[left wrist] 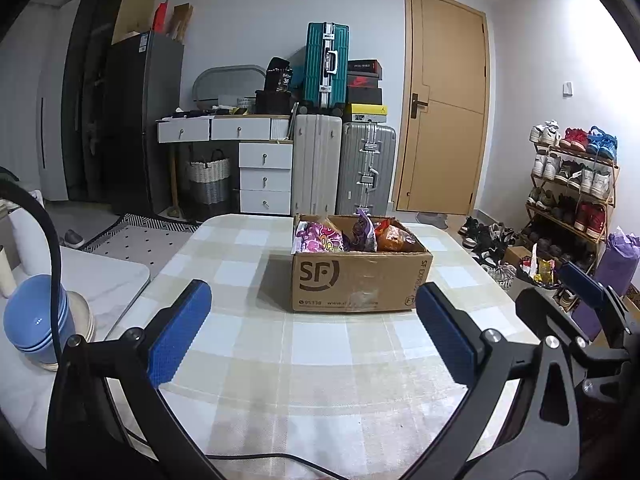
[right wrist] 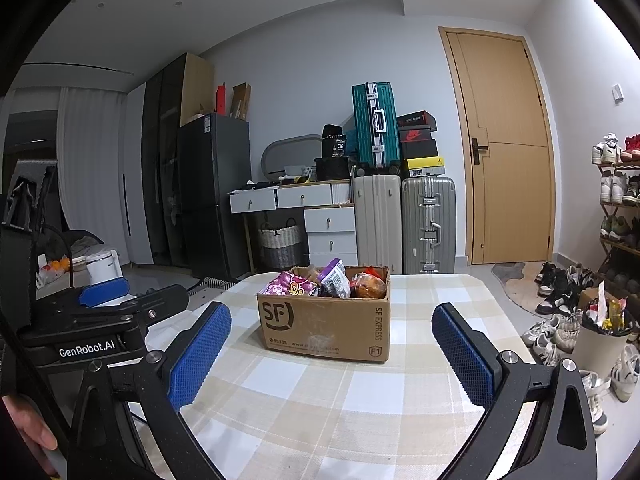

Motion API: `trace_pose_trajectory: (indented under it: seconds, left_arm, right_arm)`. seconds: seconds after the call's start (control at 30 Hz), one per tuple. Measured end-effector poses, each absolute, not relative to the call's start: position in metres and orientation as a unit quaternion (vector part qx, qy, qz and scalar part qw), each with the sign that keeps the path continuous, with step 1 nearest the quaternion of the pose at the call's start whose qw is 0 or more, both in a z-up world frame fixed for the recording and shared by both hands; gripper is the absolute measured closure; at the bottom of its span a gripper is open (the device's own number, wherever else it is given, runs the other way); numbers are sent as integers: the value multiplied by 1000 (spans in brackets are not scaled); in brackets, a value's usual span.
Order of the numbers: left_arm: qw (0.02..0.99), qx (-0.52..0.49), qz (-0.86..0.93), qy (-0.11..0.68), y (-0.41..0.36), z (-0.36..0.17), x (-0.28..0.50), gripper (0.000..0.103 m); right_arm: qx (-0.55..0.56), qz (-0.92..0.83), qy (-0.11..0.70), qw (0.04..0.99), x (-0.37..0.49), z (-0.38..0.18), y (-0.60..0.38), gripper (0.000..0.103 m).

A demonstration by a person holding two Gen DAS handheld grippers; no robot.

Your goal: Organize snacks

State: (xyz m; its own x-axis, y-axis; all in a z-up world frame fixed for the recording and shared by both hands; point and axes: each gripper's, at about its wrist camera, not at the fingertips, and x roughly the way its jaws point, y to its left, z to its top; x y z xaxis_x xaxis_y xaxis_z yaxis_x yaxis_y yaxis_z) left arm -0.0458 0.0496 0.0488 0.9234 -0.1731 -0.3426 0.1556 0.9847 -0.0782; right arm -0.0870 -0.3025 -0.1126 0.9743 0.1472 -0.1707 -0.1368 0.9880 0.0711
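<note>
A brown cardboard box [left wrist: 360, 280] printed "SF" stands on the checked tablecloth [left wrist: 256, 344], ahead of both grippers. Inside it lie a pink-purple snack bag [left wrist: 318, 236], a dark purple packet [left wrist: 365, 230] and an orange bag [left wrist: 394, 238]. My left gripper [left wrist: 314, 312] hangs open just short of the box, with nothing between its blue pads [left wrist: 178, 330]. In the right wrist view the same box [right wrist: 324, 324] holds the pink bag [right wrist: 290, 285], the purple packet [right wrist: 335, 280] and the orange bag [right wrist: 368, 286]. My right gripper [right wrist: 332, 334] is open and empty in front of it.
Stacked blue bowls [left wrist: 34, 318] sit on a white side table at the left. Suitcases [left wrist: 344, 168], a drawer unit [left wrist: 264, 172] and a door [left wrist: 444, 100] stand behind the table. A shoe rack [left wrist: 572, 184] and a bin [right wrist: 602, 340] stand at the right. The left gripper [right wrist: 102, 292] shows in the right wrist view.
</note>
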Motion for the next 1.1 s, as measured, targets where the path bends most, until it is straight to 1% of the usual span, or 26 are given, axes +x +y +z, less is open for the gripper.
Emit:
trace_pose_trajectory:
  seconds: [1.1]
  left_arm:
    - [980,-14,-90,175,50,46,-43,1]
  right_arm:
    - [32,73,93,992,-88,-119,-300,1]
